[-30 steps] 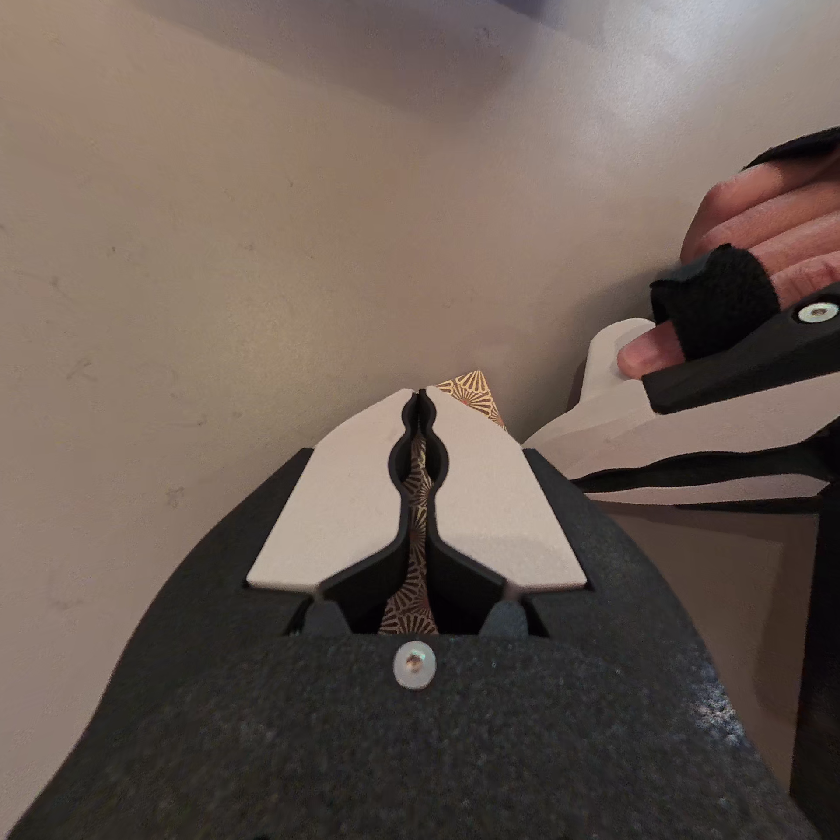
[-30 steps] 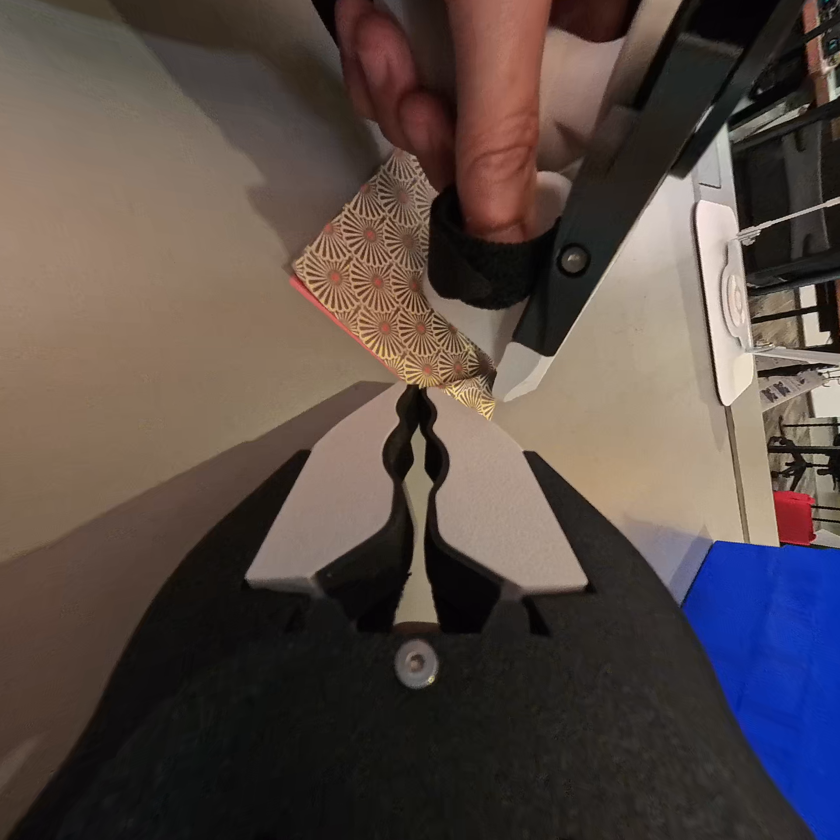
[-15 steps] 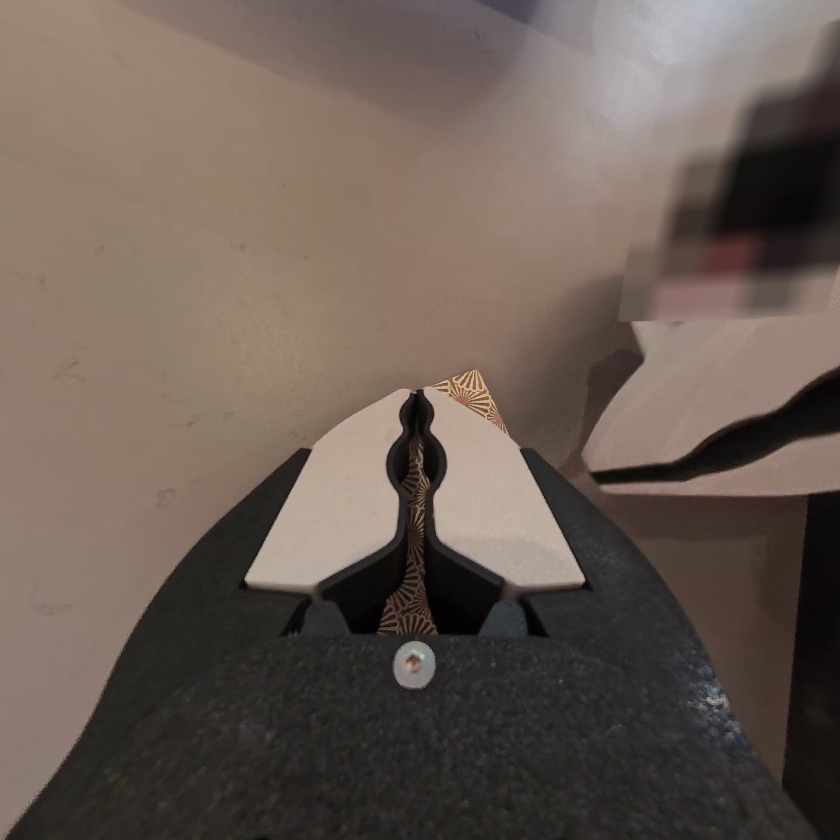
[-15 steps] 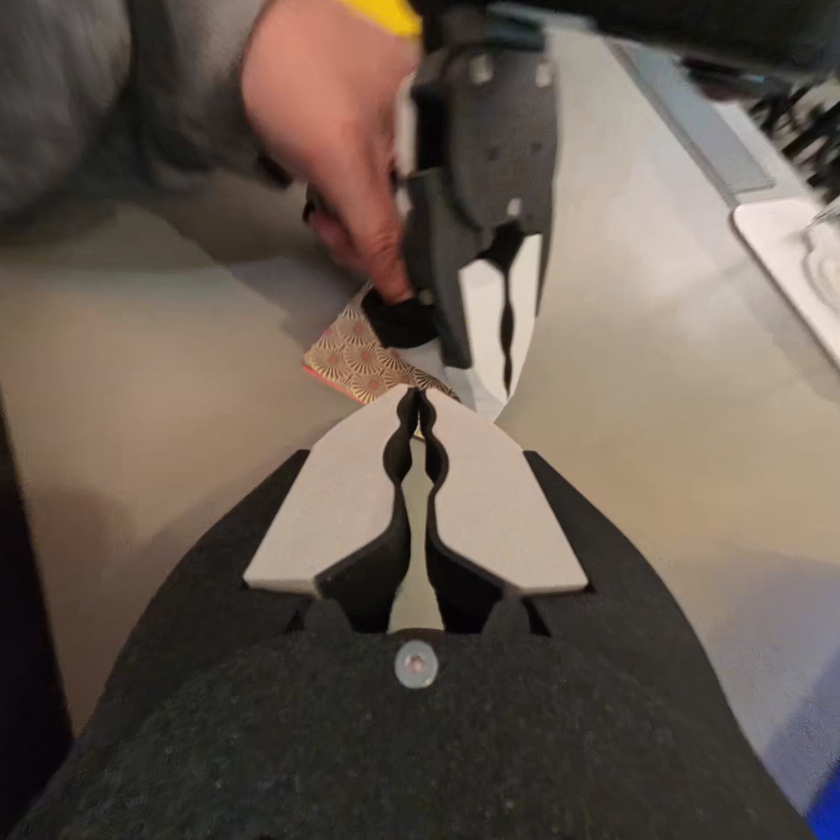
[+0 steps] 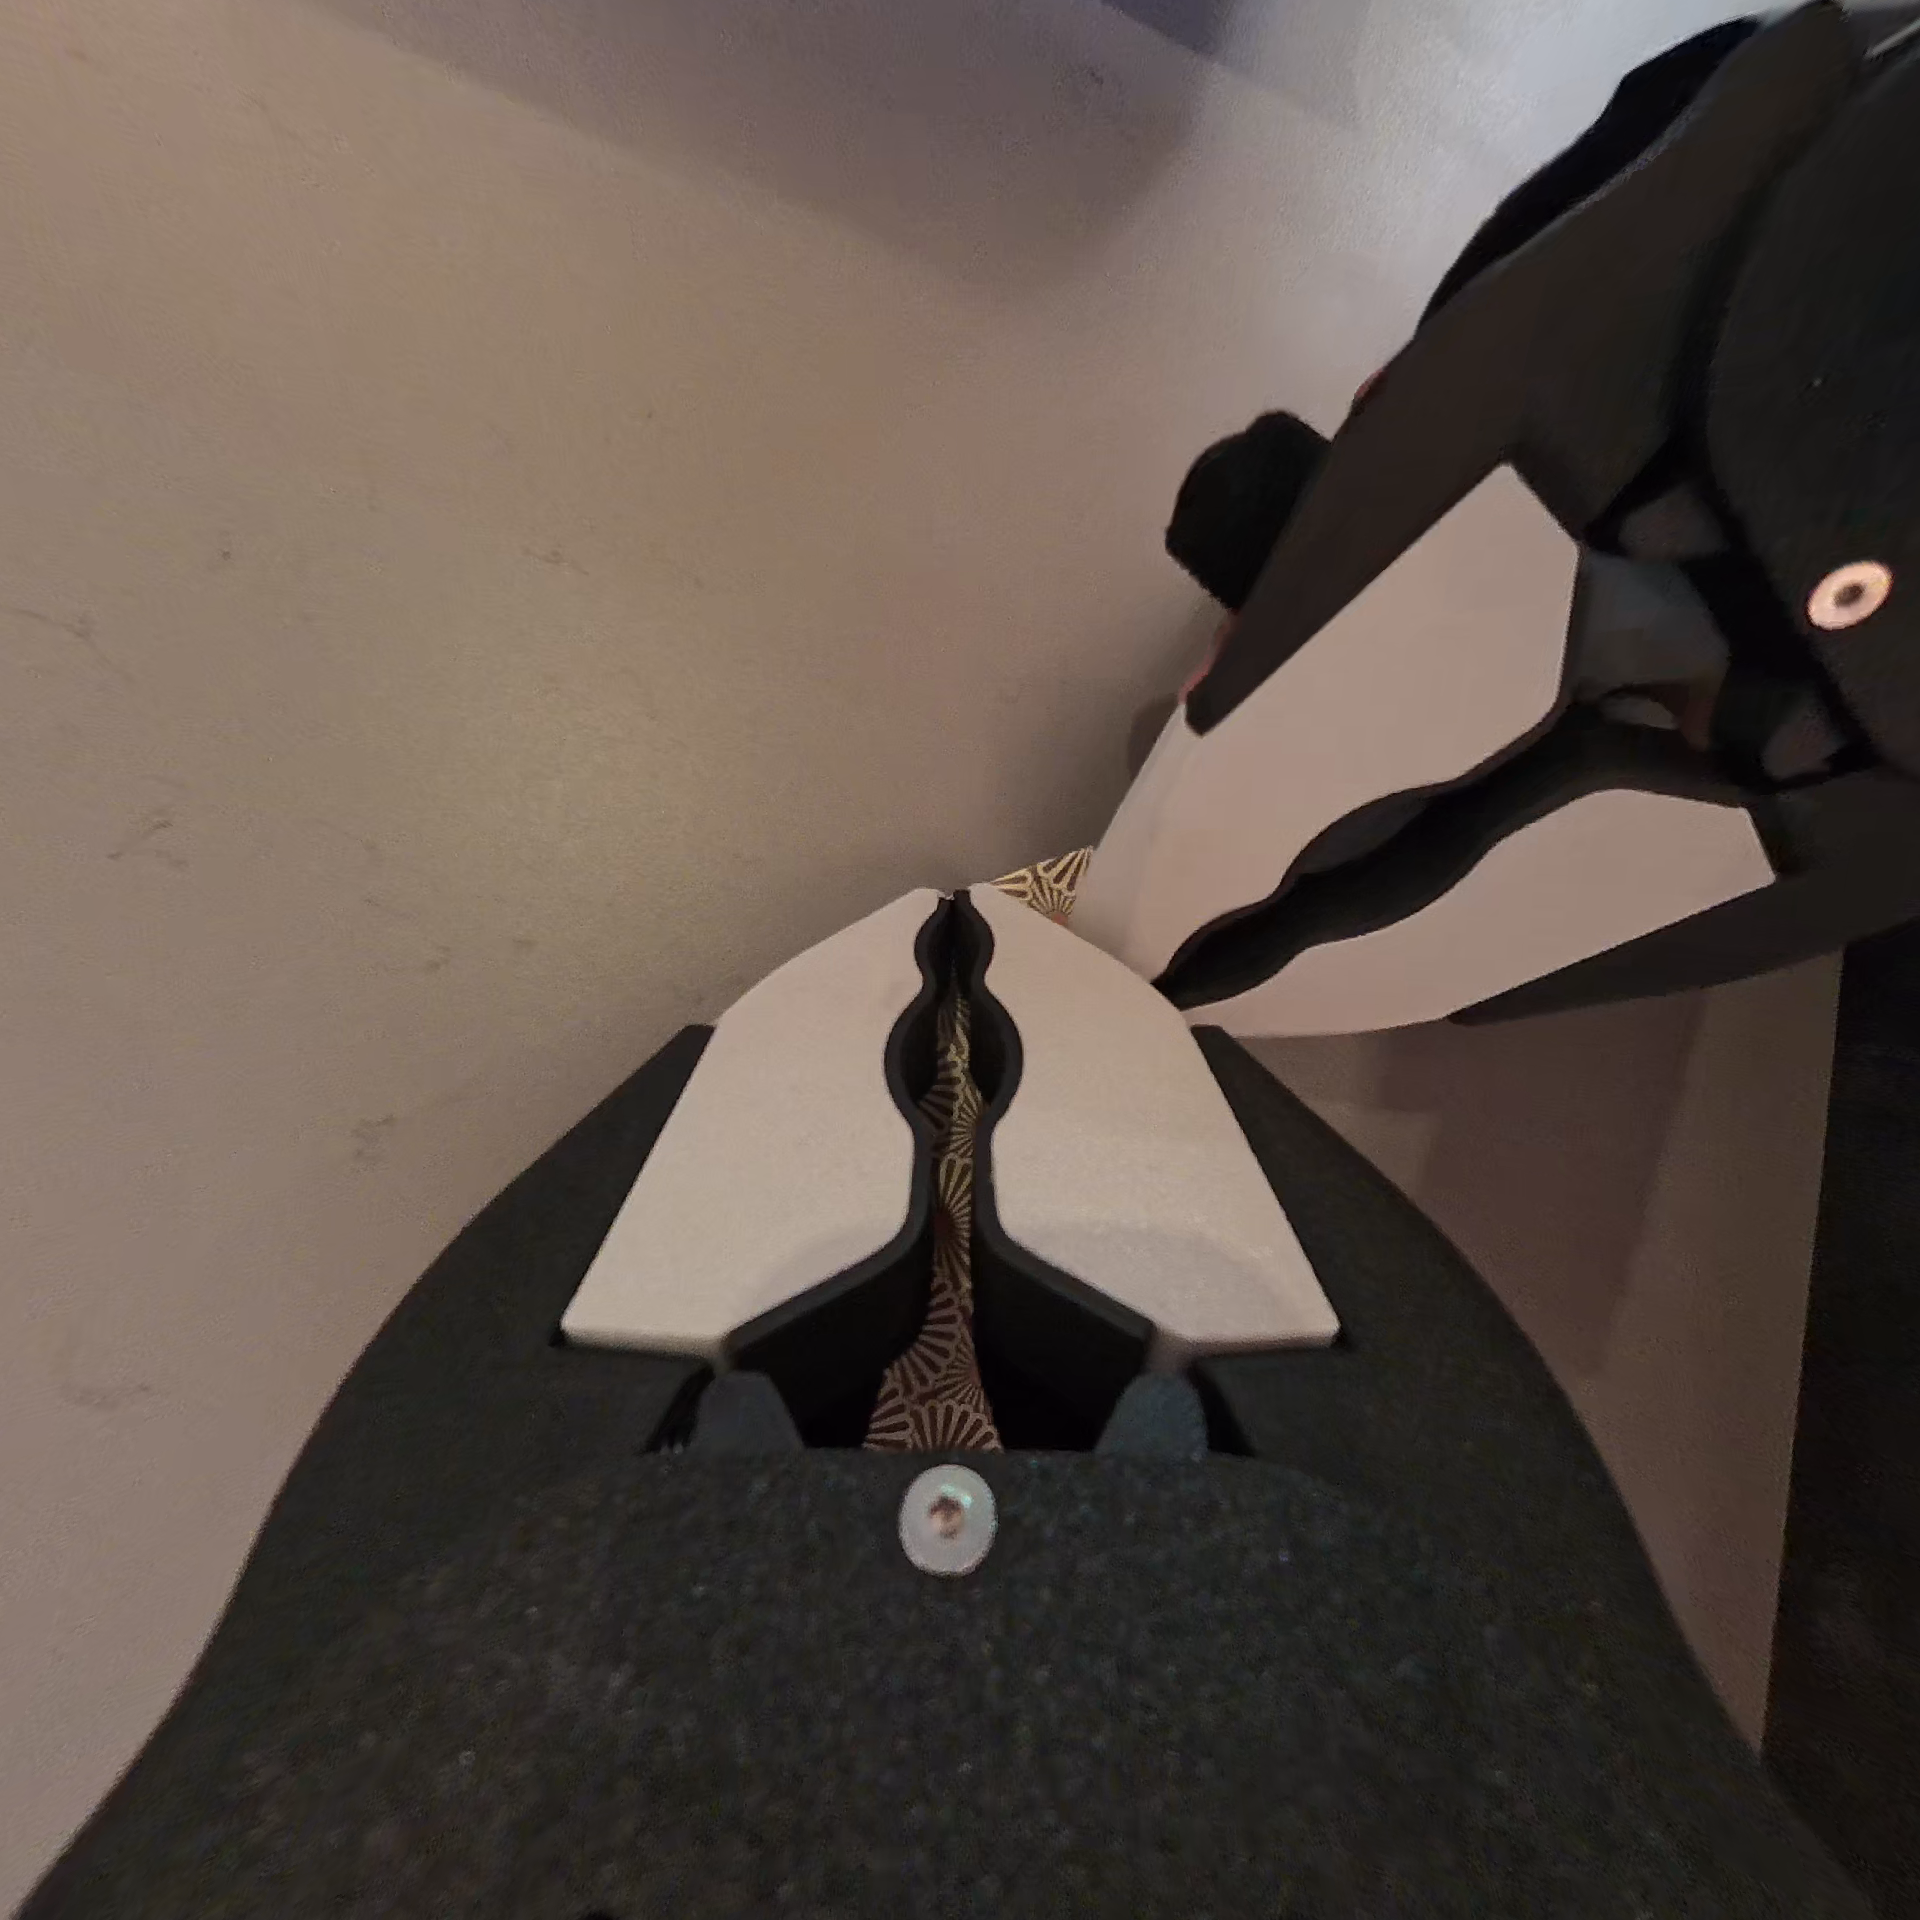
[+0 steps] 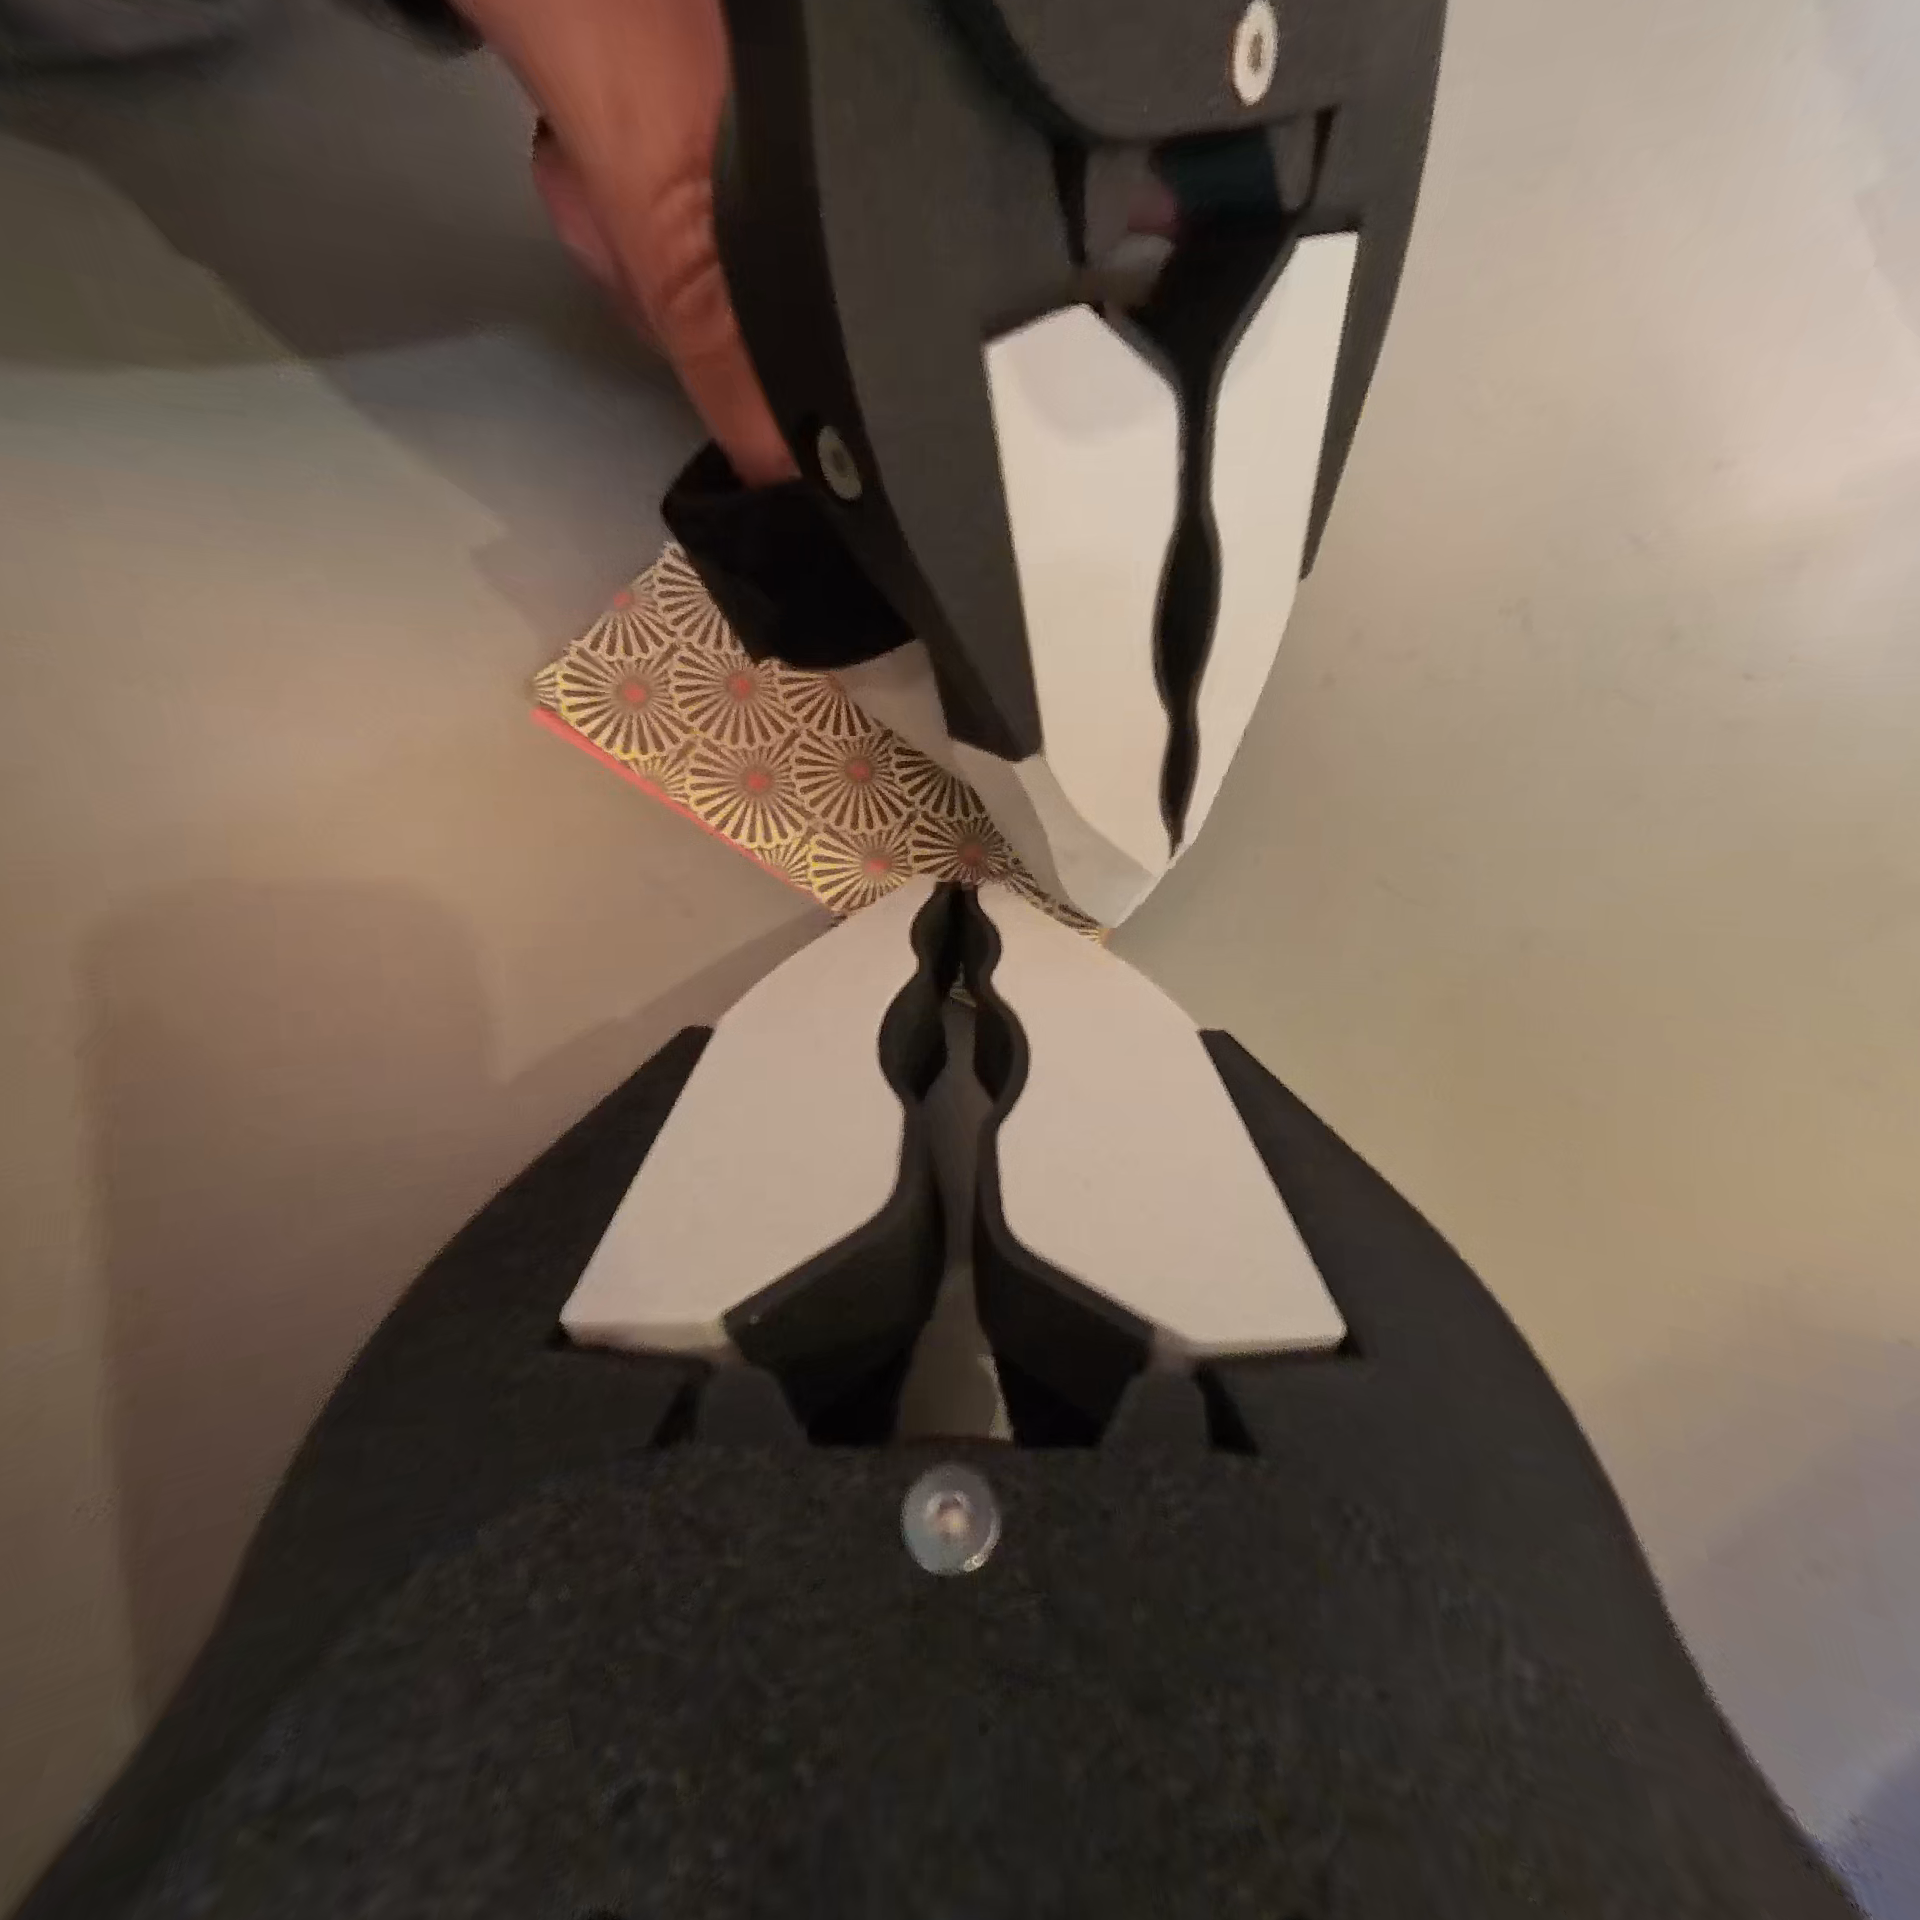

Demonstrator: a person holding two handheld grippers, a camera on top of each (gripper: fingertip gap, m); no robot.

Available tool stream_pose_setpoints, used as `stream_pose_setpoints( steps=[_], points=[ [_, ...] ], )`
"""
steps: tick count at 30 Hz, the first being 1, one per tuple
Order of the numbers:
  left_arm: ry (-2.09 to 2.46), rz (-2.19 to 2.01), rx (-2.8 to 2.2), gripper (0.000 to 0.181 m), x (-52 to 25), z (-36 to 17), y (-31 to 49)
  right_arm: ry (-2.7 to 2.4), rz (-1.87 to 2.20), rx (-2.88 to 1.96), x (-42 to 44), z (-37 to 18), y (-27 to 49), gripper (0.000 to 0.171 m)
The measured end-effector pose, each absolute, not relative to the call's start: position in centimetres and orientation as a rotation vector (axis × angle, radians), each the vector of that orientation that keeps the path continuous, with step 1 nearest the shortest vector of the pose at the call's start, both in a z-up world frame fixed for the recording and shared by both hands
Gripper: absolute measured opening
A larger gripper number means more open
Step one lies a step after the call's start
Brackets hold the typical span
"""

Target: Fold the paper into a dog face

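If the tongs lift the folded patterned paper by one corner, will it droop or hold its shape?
The patterned paper looks thin yet layered, with a pink edge beneath, so it probably stays fairly flat. Likely very light, it may slide on the smooth table. The left tongs seem clamped on it.

Bare beige table [image 5: 436, 582] underneath.
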State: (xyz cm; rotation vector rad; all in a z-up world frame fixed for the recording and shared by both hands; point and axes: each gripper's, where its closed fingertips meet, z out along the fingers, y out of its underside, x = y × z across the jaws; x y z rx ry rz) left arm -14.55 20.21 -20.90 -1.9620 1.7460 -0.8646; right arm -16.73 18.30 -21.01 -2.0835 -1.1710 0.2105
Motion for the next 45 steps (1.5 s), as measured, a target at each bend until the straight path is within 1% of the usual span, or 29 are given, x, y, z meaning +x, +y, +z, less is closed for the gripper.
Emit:
stream_pose_setpoints(
  steps=[13,15,18,20,27,41,43,45],
  points=[
    [1.754,-0.832,-1.943,0.0,-14.6,-20.9,20.2,-1.338,0.245,-2.038,-18.4,-21.0,15.6,0.0],
    [1.747,-0.84,-1.946,0.0,-14.6,-20.9,20.1,-1.316,0.257,-2.026,-17.7,-20.0,15.8,0.0],
    [1.748,-0.852,-1.945,0.0,-14.7,-20.9,20.1,-1.152,0.306,-2.071,-14.7,-18.4,17.9,0.0],
    [1.752,-0.851,-1.944,0.0,-14.7,-20.9,20.1,-1.147,0.29,-2.085,-13.6,-18.7,18.9,0.0],
    [1.755,-0.828,-1.939,0.0,-14.7,-20.9,20.1,-1.291,0.195,-2.103,-14.8,-21.1,19.7,0.0],
    [1.728,-0.787,-1.963,0.0,-14.9,-20.8,20.3,-1.219,0.189,-2.141,-14.2,-21.1,18.2,0.0],
    [1.652,-0.78,-1.975,0.0,-15.5,-19.9,21.1,-1.223,0.188,-2.131,-14.2,-21.1,18.2,0.0],
    [1.526,-0.817,-1.977,0.0,-16.8,-17.6,22.0,-1.255,0.187,-2.107,-14.3,-21.0,18.2,0.0]
  ],
)
